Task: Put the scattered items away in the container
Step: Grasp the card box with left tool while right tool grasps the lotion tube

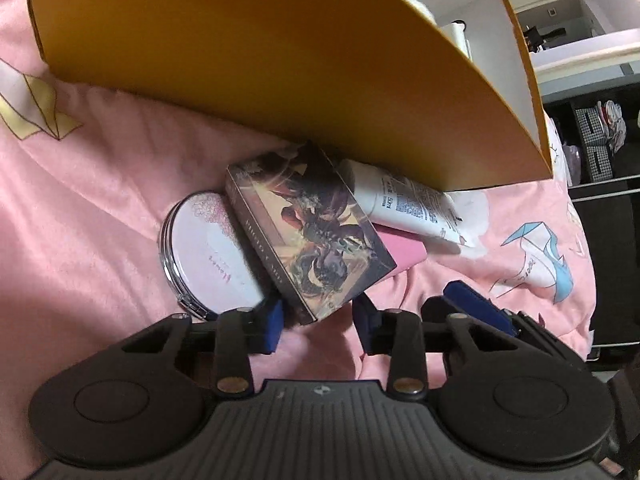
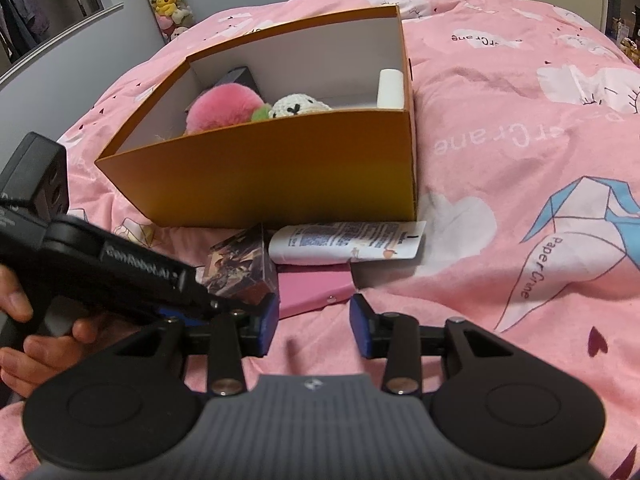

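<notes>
Two blue-padded grippers are in your hands. Your left gripper [image 1: 318,322] stands partly open with the near corner of the illustrated card box [image 1: 308,232] between its pads; whether the pads press on it you cannot tell from either view. Your right gripper [image 2: 314,328] is partly open with nothing in it, low in the frame over the pink bedspread [image 2: 520,152].

At centre of the left wrist view, the card box leans over a round compact mirror [image 1: 208,248] on its left and a pink flat case [image 1: 400,254] on its right. Just beyond lies a white tube [image 1: 412,208], touching the orange cardboard box [image 1: 240,60] that fills the upper frame.

From the right wrist view, that orange box sits upper centre and holds a pink pom-pom [image 2: 224,110], a white crocheted toy [image 2: 298,106] and a white cylinder [image 2: 391,88].
</notes>
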Motion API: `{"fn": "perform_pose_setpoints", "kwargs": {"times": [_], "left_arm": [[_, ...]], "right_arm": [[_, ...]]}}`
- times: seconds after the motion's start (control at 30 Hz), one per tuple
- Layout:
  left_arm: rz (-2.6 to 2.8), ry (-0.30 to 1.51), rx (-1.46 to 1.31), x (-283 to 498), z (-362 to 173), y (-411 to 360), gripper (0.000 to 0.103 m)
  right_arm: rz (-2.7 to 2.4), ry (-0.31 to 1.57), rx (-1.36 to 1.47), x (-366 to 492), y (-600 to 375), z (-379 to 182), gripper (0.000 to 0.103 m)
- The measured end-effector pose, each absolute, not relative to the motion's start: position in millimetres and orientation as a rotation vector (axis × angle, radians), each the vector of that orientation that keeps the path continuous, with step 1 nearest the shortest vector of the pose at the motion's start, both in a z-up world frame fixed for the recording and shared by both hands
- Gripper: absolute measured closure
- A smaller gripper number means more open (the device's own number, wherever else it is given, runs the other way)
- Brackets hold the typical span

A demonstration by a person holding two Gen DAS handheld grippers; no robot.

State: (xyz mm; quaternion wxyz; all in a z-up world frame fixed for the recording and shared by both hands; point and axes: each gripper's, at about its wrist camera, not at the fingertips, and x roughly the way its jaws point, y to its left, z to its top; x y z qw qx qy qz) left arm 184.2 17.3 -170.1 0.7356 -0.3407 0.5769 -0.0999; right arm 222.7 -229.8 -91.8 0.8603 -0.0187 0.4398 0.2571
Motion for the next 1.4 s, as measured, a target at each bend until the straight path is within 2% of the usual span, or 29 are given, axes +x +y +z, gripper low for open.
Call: {"fn": "perform_pose_setpoints", "kwargs": {"times": [0.07, 0.2, 0.3, 0.43, 0.63, 0.73, 0.77, 0.87, 0.93, 1.0, 1.1, 1.4], "left_arm": [[-0.212, 1.261, -0.741, 181, -167, 17, 0.07], [-0.196, 1.248, -0.707, 176, -159, 17, 0.087], [-0.175, 1.228, -0.686, 171, -151, 20, 0.095], [-0.147, 1.175, -0.705, 168, -141, 32, 0.099], [-0.089, 1.129, -0.711, 167, -135, 46, 0.099], [-0.086, 1.134, -0.742, 168, -138, 48, 0.097], [-0.087, 1.134, -0.749, 168, -138, 48, 0.094], [-0.092, 1.134, -0.799, 168, -140, 51, 0.079], [-0.106, 1.138, -0.845, 168, -143, 53, 0.07], [-0.122, 1.135, -0.879, 168, -144, 54, 0.05], [-0.138, 1.137, -0.919, 170, -146, 54, 0.045], [-0.102, 1.146, -0.996, 181, -160, 54, 0.045]], "right_arm": [[0.538, 0.923, -0.039, 222, -230, -92, 0.06], [0.54, 0.92, -0.043, 222, -229, -92, 0.06], [0.54, 0.919, -0.043, 222, -229, -91, 0.06], [0.543, 0.92, -0.044, 222, -229, -91, 0.06], [0.543, 0.92, -0.046, 223, -228, -90, 0.06], [0.544, 0.919, -0.047, 223, -228, -91, 0.06], [0.544, 0.918, -0.047, 222, -228, -91, 0.06], [0.544, 0.913, -0.051, 224, -228, -89, 0.059], [0.543, 0.91, -0.058, 226, -227, -88, 0.054], [0.537, 0.908, -0.067, 229, -226, -88, 0.051], [0.523, 0.916, -0.065, 235, -226, -89, 0.049], [0.463, 1.007, 0.083, 265, -239, -105, 0.047]]}}
